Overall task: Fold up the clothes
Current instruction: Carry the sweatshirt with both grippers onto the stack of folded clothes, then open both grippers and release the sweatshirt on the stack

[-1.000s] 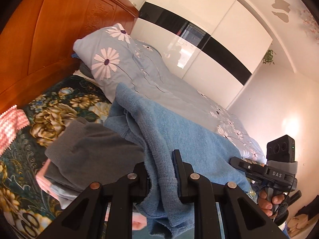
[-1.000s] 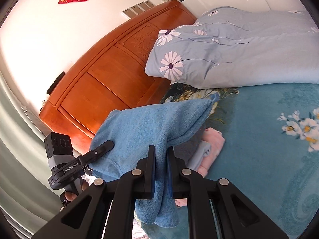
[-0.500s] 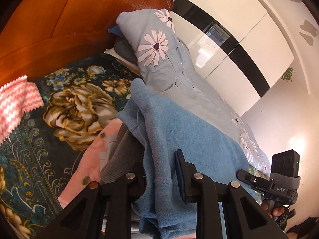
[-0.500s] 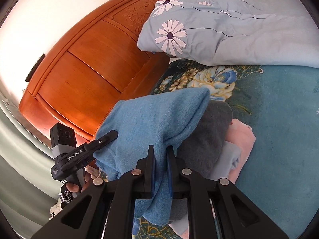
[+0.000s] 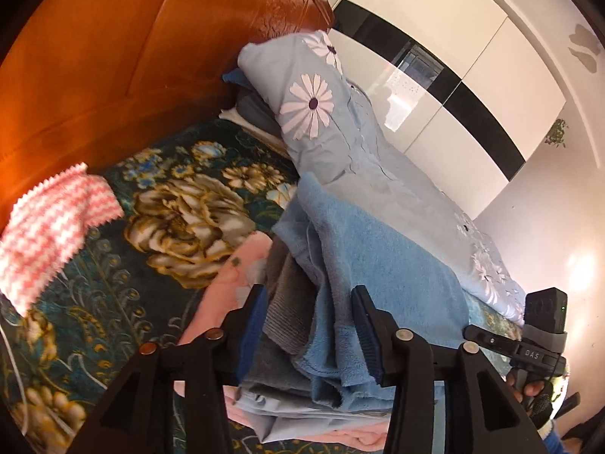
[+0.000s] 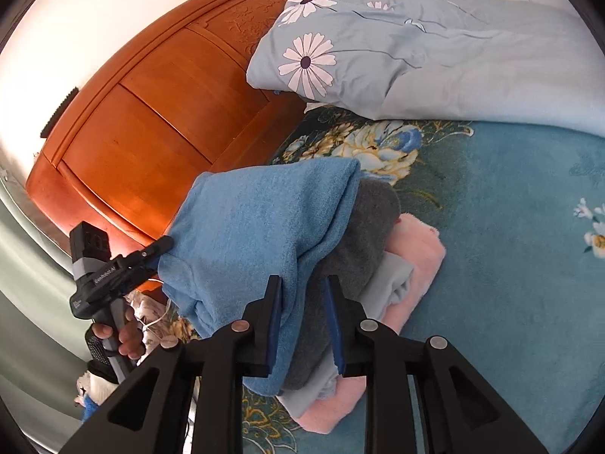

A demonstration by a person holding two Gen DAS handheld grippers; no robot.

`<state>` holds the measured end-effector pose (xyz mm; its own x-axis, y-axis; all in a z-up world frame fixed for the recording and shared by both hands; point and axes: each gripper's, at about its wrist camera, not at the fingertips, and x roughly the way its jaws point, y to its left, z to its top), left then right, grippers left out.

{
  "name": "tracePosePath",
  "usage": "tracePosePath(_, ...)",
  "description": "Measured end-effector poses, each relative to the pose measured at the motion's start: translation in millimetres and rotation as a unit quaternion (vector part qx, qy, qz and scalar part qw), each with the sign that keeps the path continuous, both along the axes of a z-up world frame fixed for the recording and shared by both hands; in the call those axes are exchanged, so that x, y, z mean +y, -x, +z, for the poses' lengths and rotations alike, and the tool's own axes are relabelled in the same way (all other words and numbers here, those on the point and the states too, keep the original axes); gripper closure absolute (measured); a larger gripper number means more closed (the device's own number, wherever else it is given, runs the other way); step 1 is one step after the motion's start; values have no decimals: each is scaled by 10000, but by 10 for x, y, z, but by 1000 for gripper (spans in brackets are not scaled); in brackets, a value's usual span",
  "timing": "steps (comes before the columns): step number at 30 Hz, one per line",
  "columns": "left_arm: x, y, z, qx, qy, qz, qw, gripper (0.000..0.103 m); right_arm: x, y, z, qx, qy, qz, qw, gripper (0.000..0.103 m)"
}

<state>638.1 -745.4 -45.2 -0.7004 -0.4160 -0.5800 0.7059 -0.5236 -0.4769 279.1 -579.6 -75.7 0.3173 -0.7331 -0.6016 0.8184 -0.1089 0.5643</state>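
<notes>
A folded blue fleece garment [image 5: 382, 272] lies on top of a stack of folded clothes: a grey garment [image 6: 363, 227], a pale blue one [image 6: 393, 276] and a pink one [image 6: 419, 253] at the bottom. My left gripper [image 5: 308, 325] is open, its fingers either side of the blue and grey edges. My right gripper [image 6: 304, 317] is open, its jaws apart around the blue garment's hanging edge. The blue garment also shows in the right wrist view [image 6: 261, 227]. Each gripper shows in the other's view, the right one [image 5: 529, 344] and the left one [image 6: 109, 268].
The stack sits on a teal flowered bedspread [image 6: 510, 227]. A wooden headboard [image 6: 159, 113] stands behind it. A grey daisy-print quilt [image 6: 416, 49] lies beside it. A pink and white zigzag cloth [image 5: 49, 219] lies at the left. White wardrobes [image 5: 453, 60] stand beyond the bed.
Both grippers lowered the blue garment onto the grey one on the stack. Both jaws, shut on the blue garment before, now stand open.
</notes>
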Motion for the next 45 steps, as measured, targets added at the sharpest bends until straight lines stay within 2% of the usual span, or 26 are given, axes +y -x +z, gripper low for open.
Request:
tracePosePath(3,81,75,262,43,424,-65,9991,43,-63,-52,231,453,178,-72,9988,80)
tracePosePath(6,130,348,389,-63,649,-380,9971,38,-206,-143,453,552,423,-26,9976,80)
tracePosePath(8,117,539,322,-294,621,-521,9963,38,-327,-207,527,550,474,59,9973,80)
tracePosePath(11,80,715,76,-562,397,-594,9959,38,-503,-301,407,586,214,145,9979,80)
tracePosePath(14,47,731,-164,-670,228,-526,9961,38,-591,-328,179,559,-69,136,9983,80)
tracePosePath(16,59,694,-207,-630,163,-458,9968,38,-611,-345,87,555,-205,160,9981,80)
tracePosePath(21,295,434,17,-126,180,-288,9993,37,-328,-451,295,757,88,143,9970,80)
tracePosePath(25,650,326,122,-248,483,-90,9985,33,-35,-632,419,1187,167,203,9926,78)
tracePosePath(27,834,303,140,-407,645,38,9971,22,114,-731,415,1348,169,235,9905,67)
tracePosePath(29,1005,286,124,-516,735,148,9958,17,261,-805,391,1392,176,236,9898,50)
tracePosePath(33,1272,259,49,-650,689,288,9951,7,488,-866,294,1294,39,191,9914,46)
tracePosePath(34,1332,246,33,-673,691,359,9947,6,536,-877,275,1307,6,164,9913,42)
tracePosePath(35,1394,223,21,-670,716,432,9942,3,584,-888,258,1312,-17,141,9913,33)
tracePosePath(36,1460,192,9,-631,750,527,9938,0,638,-895,249,1261,28,147,9919,32)
tracePosePath(39,1659,91,-46,-375,808,833,9925,0,790,-928,221,1141,115,180,9932,30)
tracePosePath(41,1759,49,-90,-269,757,952,9922,0,881,-971,200,1175,121,184,9928,17)
tracePosePath(43,1837,56,-108,-366,680,981,9922,0,971,-1030,186,1292,119,197,9914,11)
tracePosePath(45,1951,59,-86,-436,761,1087,9902,0,1056,-1090,178,1397,121,225,9899,11)
